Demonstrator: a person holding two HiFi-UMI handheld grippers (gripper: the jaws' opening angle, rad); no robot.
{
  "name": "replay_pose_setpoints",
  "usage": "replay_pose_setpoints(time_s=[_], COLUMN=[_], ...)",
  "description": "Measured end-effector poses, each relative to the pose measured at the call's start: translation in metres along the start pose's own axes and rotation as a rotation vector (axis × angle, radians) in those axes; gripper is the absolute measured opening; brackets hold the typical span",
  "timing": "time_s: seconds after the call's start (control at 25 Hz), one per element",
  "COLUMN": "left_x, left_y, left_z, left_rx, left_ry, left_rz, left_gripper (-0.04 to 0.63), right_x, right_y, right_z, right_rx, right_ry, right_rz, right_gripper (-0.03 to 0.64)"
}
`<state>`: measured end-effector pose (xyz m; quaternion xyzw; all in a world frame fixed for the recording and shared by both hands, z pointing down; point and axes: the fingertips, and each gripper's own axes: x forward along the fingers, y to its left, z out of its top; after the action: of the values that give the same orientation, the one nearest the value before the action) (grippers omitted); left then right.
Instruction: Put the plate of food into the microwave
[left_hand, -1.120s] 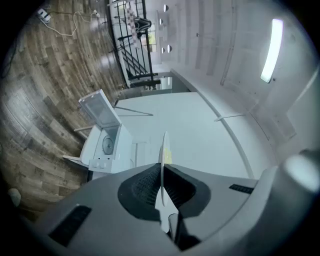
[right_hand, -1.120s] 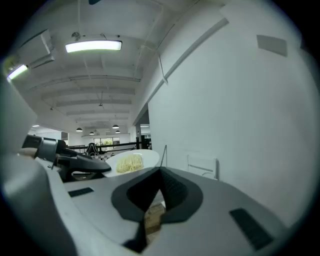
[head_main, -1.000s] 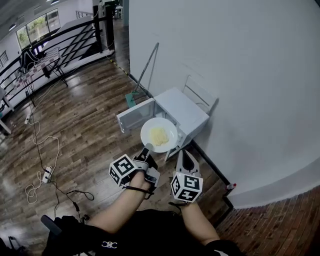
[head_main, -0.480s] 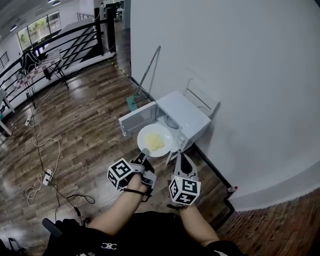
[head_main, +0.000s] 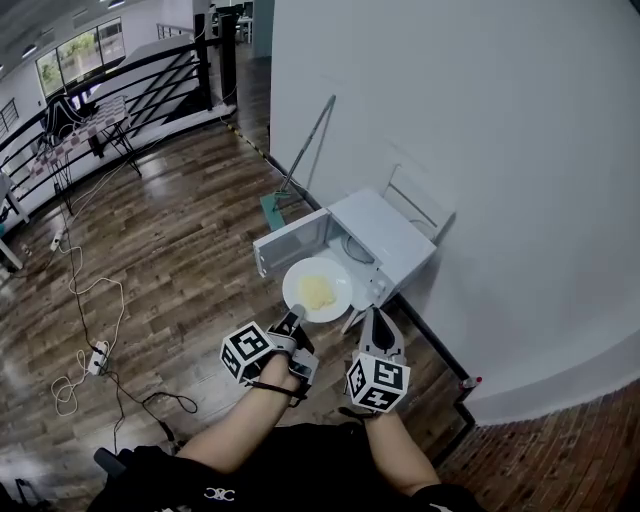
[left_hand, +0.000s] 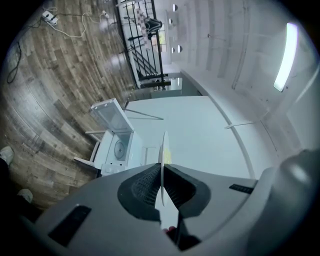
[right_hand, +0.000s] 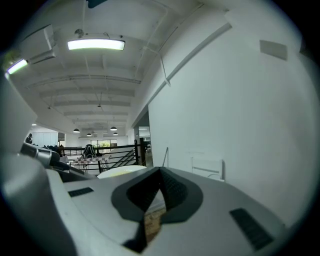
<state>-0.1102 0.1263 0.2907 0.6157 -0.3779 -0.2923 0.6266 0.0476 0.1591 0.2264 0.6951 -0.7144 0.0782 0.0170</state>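
A white plate with yellow food hangs level just in front of the white microwave, whose door stands swung open to the left. My left gripper is shut on the plate's near rim. In the left gripper view the plate shows edge-on, pinched between the pads of the left gripper, with the microwave beyond. My right gripper sits to the right of the plate, shut and holding nothing. In the right gripper view the right gripper has the plate to its left.
The microwave stands on the wood floor against a white wall. A white wire rack is behind it and a long-handled mop leans on the wall. Cables and a power strip lie at left. A black railing runs far left.
The head view has shifted, and the microwave now sits further right. The plate, still in the left gripper, has come down from over the opening to just in front of it.
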Motion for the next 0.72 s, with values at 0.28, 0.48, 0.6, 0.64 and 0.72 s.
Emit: replay_pose_setpoints(time_s=[0.28,0.48,0.6,0.64,0.72], left_x=[0.001,0.024,0.05,0.061,0.087], left_y=[0.021,0.032,0.037,0.038,0.037], left_z=[0.026,0.035,0.041,0.044,0.05], left_rx=[-0.034,-0.045,-0.045,-0.041,-0.026], left_ry=[0.023,0.049,0.061,0.065,0.071], left_rz=[0.007,0.033,0.044,0.046,0.049], left_gripper=[0.012,0.012,0.012,0.011,0.011], right_x=[0.021,0.049,0.075,0.086,0.113], right_y=[0.023,0.02,0.011,0.006,-0.007], right_z=[-0.014,-0.017,-0.02,-0.02,-0.019], right_rx=[-0.016,-0.008,0.002,0.01,0.02], right_ry=[0.035,0.04,0.033,0.028,0.02], right_rz=[-0.005,-0.013,-0.014,-0.013,-0.014], right_gripper=[0.013,0.013,0.014,0.014,0.012])
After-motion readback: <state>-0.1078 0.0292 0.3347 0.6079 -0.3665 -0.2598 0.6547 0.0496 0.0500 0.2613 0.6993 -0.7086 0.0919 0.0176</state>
